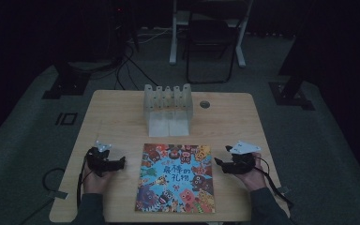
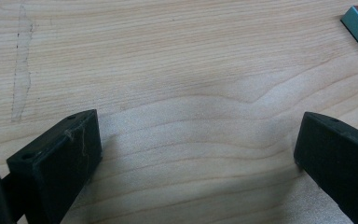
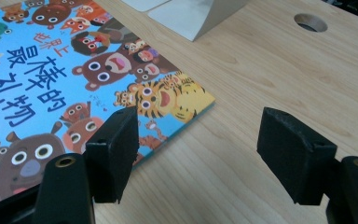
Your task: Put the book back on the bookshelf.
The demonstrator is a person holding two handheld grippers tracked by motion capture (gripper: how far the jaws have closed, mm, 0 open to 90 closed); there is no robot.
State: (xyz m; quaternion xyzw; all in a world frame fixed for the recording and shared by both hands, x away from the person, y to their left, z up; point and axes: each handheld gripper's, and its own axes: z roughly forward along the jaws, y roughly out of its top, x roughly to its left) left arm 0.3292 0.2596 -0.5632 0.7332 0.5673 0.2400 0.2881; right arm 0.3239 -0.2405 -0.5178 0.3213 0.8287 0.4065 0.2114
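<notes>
Picture book [image 1: 175,178] lies flat on the worktop [image 1: 122,117] between both tools, long axis running away from me. Right tool [image 3: 198,140] gapes empty beside its corner, probably nearer; left tool [image 2: 196,154] wide, empty too.

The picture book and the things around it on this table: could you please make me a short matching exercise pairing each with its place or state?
Things:
1. picture book
2. clear rack
3. left claw
4. round hole

Places or states:
A. in the tabletop, just right of the rack
B. lying flat, cover up, between the two claws
C. open over bare wood
D. standing at the table's far middle

Pairs: 1-B, 2-D, 3-C, 4-A
</notes>
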